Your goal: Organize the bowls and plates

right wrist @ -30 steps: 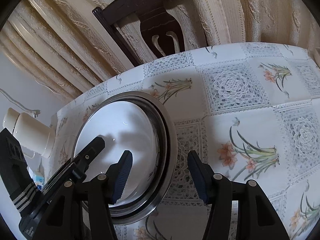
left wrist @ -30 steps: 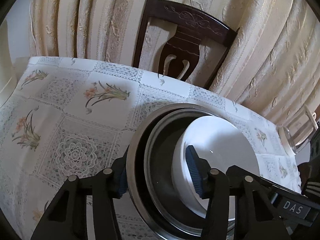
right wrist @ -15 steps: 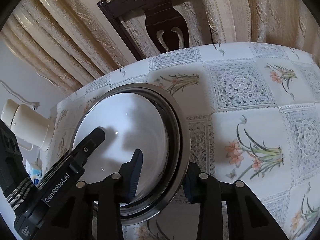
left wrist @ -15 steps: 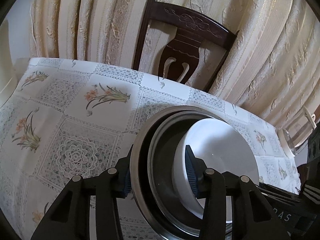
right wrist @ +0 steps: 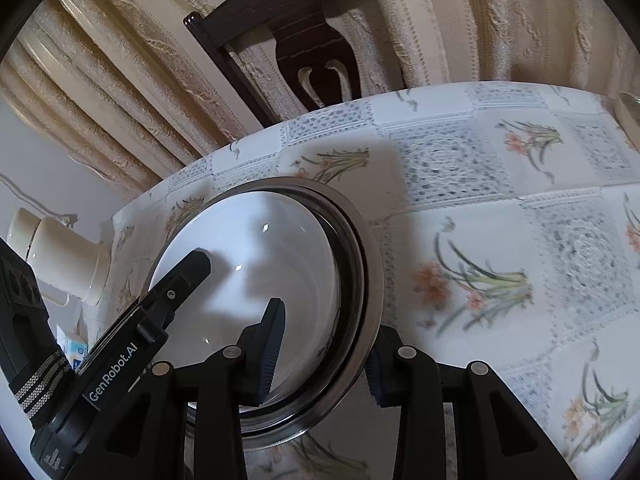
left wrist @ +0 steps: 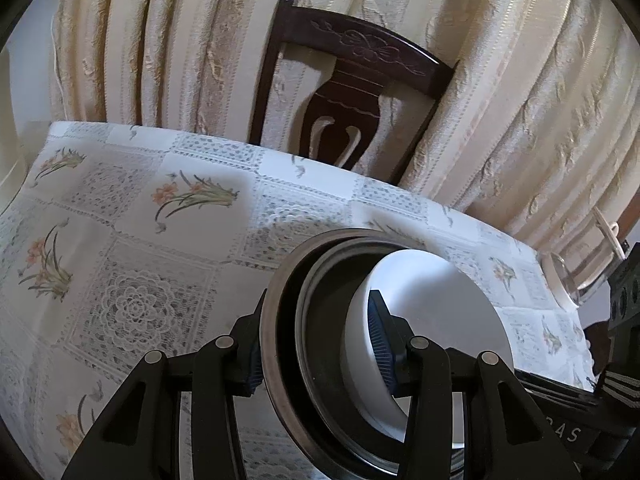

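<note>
A white bowl point(left wrist: 440, 300) point(right wrist: 260, 260) sits nested inside steel bowls point(left wrist: 269, 320) point(right wrist: 370, 272) over the flowered tablecloth point(left wrist: 120, 240). My left gripper point(left wrist: 316, 352) clamps the stack's left side, one finger outside the steel rim and the other inside the white bowl. On the opposite side my right gripper point(right wrist: 324, 360) holds the same stack, with one finger inside the white bowl and the other outside the steel rim. Each gripper's body shows in the other's view. The undersides of the bowls are hidden.
A dark wooden chair point(left wrist: 352, 92) stands behind the table against cream curtains point(left wrist: 520, 100). A white jug point(right wrist: 60, 256) and a small blue-and-white box point(right wrist: 76, 350) sit past the table's left end. A glass dish point(left wrist: 560, 280) is at the right edge.
Both grippers have closed inward onto the rim of the bowl stack. The right one narrowed the most. The table sits a little lower and farther in both views.
</note>
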{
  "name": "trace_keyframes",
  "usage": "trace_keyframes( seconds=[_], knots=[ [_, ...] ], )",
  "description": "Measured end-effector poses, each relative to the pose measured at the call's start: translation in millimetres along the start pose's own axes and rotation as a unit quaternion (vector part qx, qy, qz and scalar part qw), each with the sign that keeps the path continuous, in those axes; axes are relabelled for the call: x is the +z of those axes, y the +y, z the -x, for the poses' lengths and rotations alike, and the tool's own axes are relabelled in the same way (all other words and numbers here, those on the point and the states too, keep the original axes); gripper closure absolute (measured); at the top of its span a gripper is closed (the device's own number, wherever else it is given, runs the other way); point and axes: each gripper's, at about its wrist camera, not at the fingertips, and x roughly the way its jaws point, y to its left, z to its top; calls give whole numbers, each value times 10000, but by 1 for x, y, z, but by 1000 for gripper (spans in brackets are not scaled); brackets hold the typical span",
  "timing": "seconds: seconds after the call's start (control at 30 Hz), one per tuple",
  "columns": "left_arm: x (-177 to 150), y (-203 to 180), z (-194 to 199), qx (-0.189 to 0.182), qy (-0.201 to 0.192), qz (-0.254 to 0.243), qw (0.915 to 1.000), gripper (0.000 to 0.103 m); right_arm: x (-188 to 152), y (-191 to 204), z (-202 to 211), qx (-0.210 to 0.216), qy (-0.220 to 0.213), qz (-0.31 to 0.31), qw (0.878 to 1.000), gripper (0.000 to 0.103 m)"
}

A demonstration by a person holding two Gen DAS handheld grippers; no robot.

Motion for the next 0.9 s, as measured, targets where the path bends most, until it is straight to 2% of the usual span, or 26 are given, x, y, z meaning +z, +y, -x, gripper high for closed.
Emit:
trace_keyframes(
  seconds=[0.33,0.5,0.73,0.9],
  knots=[
    [-11,-40,19,-453,-30,-338,9984,58,-18,-28,52,-81,-199,-218,9995,64],
    [-26,-69,41,-656,-149,-582,9960,58,-34,-43,82,-117,-380,-239,9989,64],
    [-54,-104,73,-957,-46,-826,9920,58,-73,-62,131,-147,-553,-393,9976,64],
    [-81,-133,110,-1149,-96,-1108,9871,58,-106,-76,173,-159,-807,-482,9954,64]
  ],
)
